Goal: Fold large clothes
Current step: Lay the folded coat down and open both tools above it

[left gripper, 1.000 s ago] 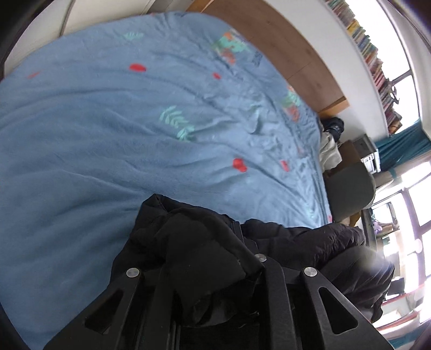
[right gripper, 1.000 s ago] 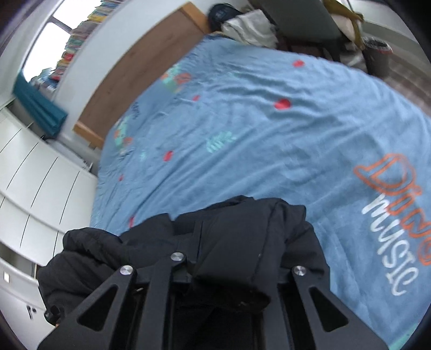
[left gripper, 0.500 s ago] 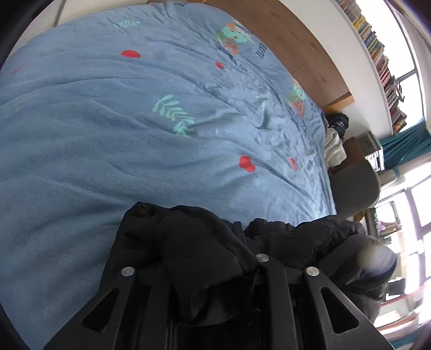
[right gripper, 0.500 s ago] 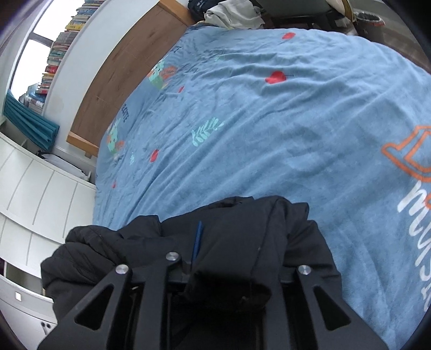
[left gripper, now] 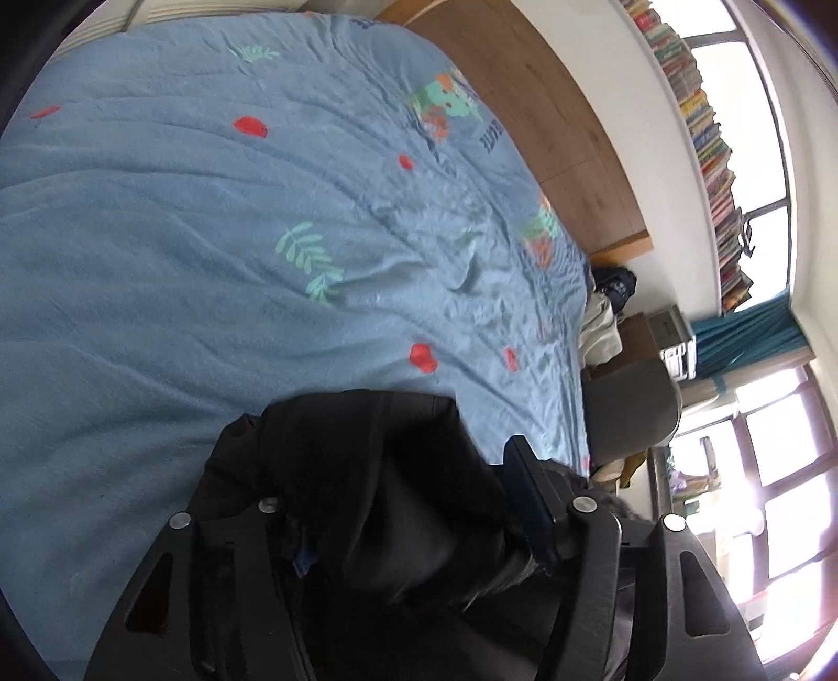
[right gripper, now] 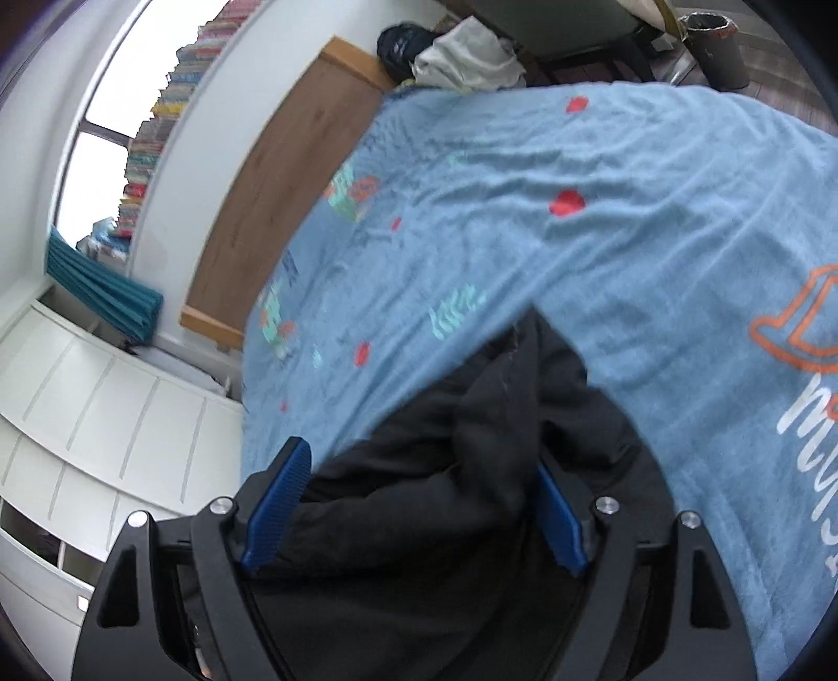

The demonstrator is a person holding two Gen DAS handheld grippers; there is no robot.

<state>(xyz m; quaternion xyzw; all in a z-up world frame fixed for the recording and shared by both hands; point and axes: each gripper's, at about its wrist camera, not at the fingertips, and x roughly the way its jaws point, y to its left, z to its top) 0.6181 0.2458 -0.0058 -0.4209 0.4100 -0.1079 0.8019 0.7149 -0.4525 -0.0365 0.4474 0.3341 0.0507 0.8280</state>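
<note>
A black padded jacket (left gripper: pixel 356 461) lies bunched on the blue printed bed cover (left gripper: pixel 209 235). In the left wrist view its fabric bulges between the fingers of my left gripper (left gripper: pixel 398 487), whose jaws are opening. One blue pad (left gripper: pixel 529 503) shows bare beside the cloth, while the other is mostly buried. In the right wrist view my right gripper (right gripper: pixel 419 461) has its jaws opening wide around the jacket (right gripper: pixel 471 419). Both blue pads (right gripper: pixel 277 503) stand off the fabric, which rests loose on the bed cover (right gripper: pixel 628 262).
A wooden headboard (left gripper: pixel 550 105) runs along the far side of the bed, under a high shelf of books (left gripper: pixel 707 131). A grey chair (left gripper: pixel 628 408) and piled clothes (right gripper: pixel 461 57) stand past the bed's end, with a bin (right gripper: pixel 717 42). White cupboards (right gripper: pixel 105 408) flank the bed.
Both grippers were shut on folds of the jacket. Their jaws have now spread apart, the blue pads show, and the fabric has sagged between the fingers. Both hands shifted a little.
</note>
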